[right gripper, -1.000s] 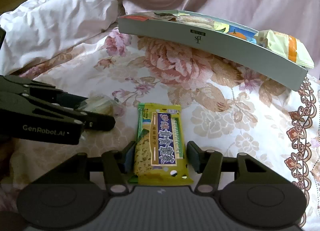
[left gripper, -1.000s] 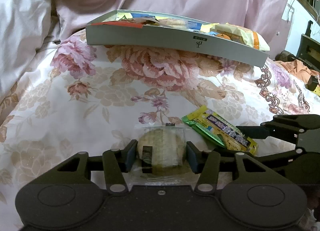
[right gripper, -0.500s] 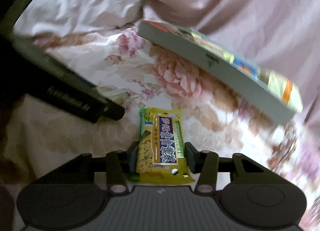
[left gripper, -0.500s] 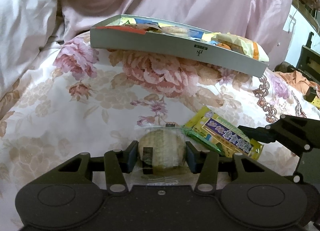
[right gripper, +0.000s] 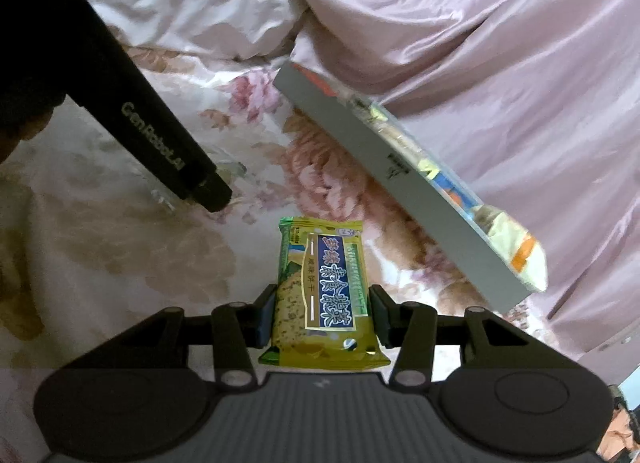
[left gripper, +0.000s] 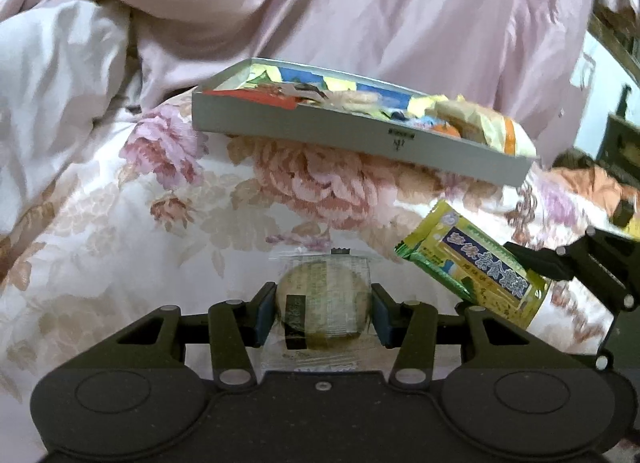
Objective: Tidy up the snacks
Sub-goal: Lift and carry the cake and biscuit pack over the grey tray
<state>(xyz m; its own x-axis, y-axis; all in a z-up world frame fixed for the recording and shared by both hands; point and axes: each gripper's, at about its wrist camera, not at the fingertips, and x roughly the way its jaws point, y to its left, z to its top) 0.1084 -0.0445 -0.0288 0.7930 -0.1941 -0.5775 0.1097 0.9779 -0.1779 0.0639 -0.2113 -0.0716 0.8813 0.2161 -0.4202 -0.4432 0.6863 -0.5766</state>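
Both tongs grip snacks over the floral bedsheet [left gripper: 120, 247]. Left gripper [left gripper: 323, 313] is clamped on my round pale cake in clear wrapper [left gripper: 322, 311]. Right gripper [right gripper: 322, 315], whose jaws just closed in, pinches my yellow-green biscuit packet with blue label [right gripper: 322, 299]. Grey flat cardboard box [left gripper: 360, 139], filled with assorted snack packs, sits farther back against the pink satin quilt [left gripper: 400, 11].
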